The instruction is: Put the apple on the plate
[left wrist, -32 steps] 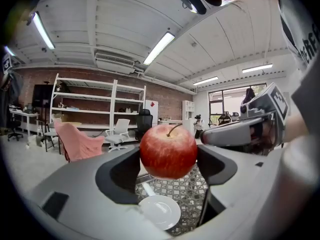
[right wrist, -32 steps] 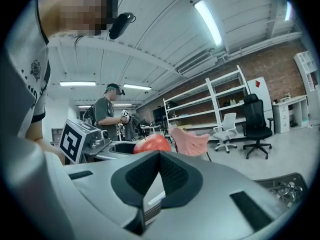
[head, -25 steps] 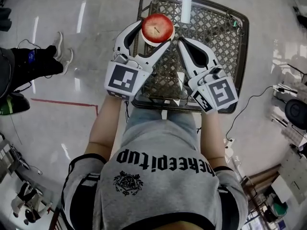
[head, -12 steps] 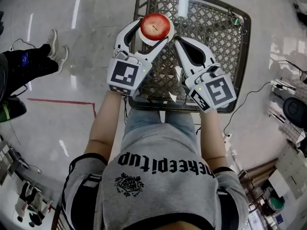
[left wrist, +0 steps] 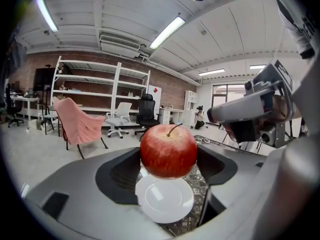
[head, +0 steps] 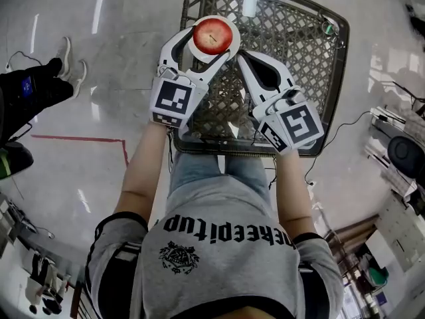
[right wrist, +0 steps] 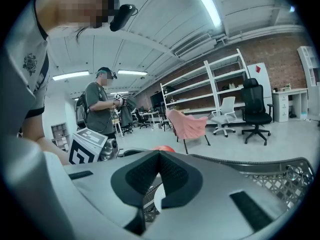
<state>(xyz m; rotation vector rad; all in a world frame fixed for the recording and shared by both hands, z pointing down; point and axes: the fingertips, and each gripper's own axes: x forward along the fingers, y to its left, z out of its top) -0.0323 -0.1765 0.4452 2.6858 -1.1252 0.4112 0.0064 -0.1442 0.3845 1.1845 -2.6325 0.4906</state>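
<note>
Head view: the left gripper (head: 211,42) grips a red apple (head: 212,35) between its two jaws at the far left corner of a wire basket (head: 312,78), directly over a white plate (head: 203,58) of which only a crescent of rim shows beneath the fruit. Just to the right, the right gripper (head: 241,56) points the same way with its jaws pressed together and nothing in them. A white cylinder (head: 250,0) lies at the basket's far edge

Left gripper view: the apple (left wrist: 168,150), stem up, sits clamped between the dark jaw pads, with the plate (left wrist: 165,200) lower and nearer on the basket mesh; whether fruit and plate touch cannot be told. A chair (left wrist: 75,124) draped in pink stands far left

Right gripper view: the jaws meet at their tips, holding nothing. Below them a sliver of the plate (right wrist: 159,196) shows, and above their tips a red sliver of the apple (right wrist: 162,148). A person (right wrist: 102,109) stands far left
</note>
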